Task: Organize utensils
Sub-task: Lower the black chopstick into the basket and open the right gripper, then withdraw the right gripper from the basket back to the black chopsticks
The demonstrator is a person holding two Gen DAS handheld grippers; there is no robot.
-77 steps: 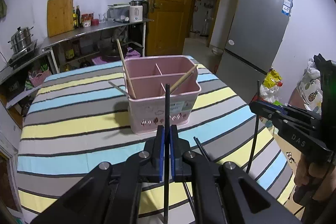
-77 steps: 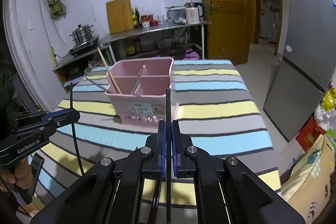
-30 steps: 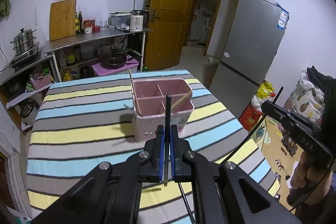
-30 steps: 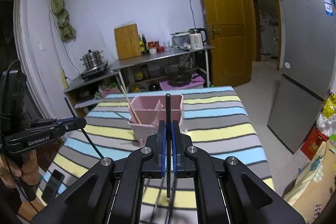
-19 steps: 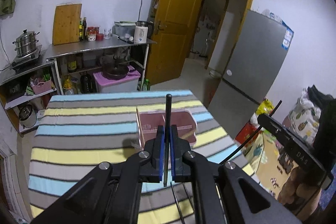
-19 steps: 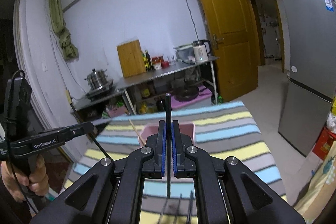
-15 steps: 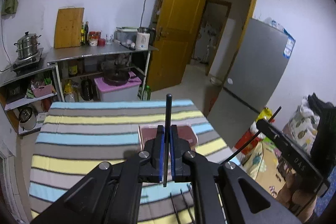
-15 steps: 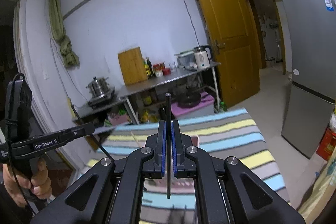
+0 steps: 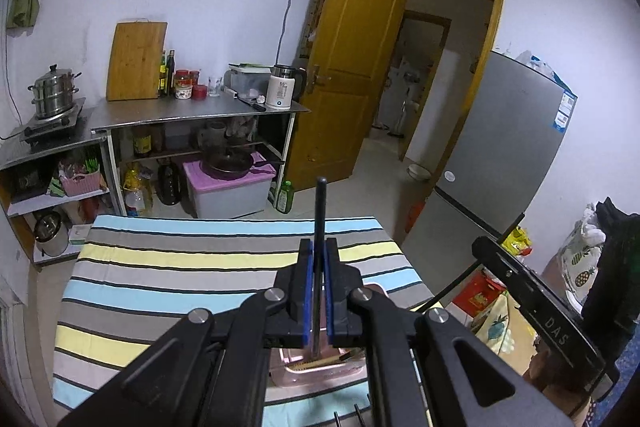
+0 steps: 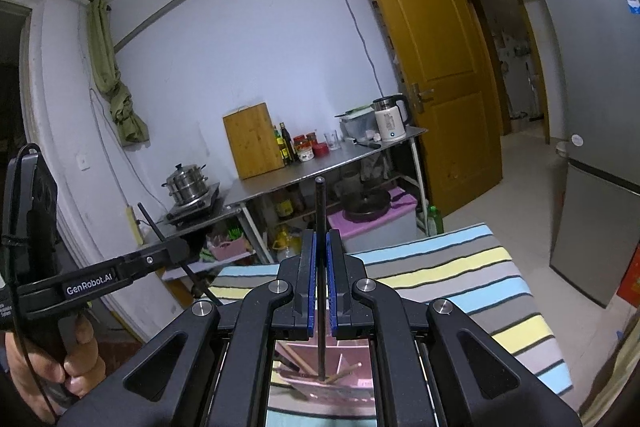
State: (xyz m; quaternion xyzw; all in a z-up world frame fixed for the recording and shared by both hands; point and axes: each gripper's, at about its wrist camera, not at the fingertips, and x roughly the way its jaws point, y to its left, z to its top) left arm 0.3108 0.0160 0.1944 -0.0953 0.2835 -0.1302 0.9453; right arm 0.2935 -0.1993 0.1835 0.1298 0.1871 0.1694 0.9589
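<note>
My left gripper (image 9: 319, 259) is shut on a black chopstick (image 9: 321, 203) that stands upright between its blue pads. Below it, between the gripper's arms, shows part of the pink utensil holder (image 9: 320, 373) with a wooden chopstick in it. My right gripper (image 10: 320, 251) is shut on a second black chopstick (image 10: 319, 211), also upright, its lower end over the pink holder (image 10: 340, 367). Wooden chopsticks (image 10: 296, 359) lean inside the holder. Each view catches the other gripper at the side: right gripper (image 9: 486, 251), left gripper (image 10: 176, 251), each held by a hand.
The holder stands on a table with a striped cloth (image 9: 180, 267). Behind it is a steel shelf (image 9: 192, 111) with a kettle, jars and a cutting board, and a purple-lidded box (image 9: 228, 187) on the floor. A yellow door (image 9: 352, 67) and a grey fridge (image 9: 500, 155) stand to the right.
Both grippers rose and moved forward over the holder, each still holding its chopstick. The holder slid from mid-view to the bottom, mostly behind the gripper arms, and more wall now shows.
</note>
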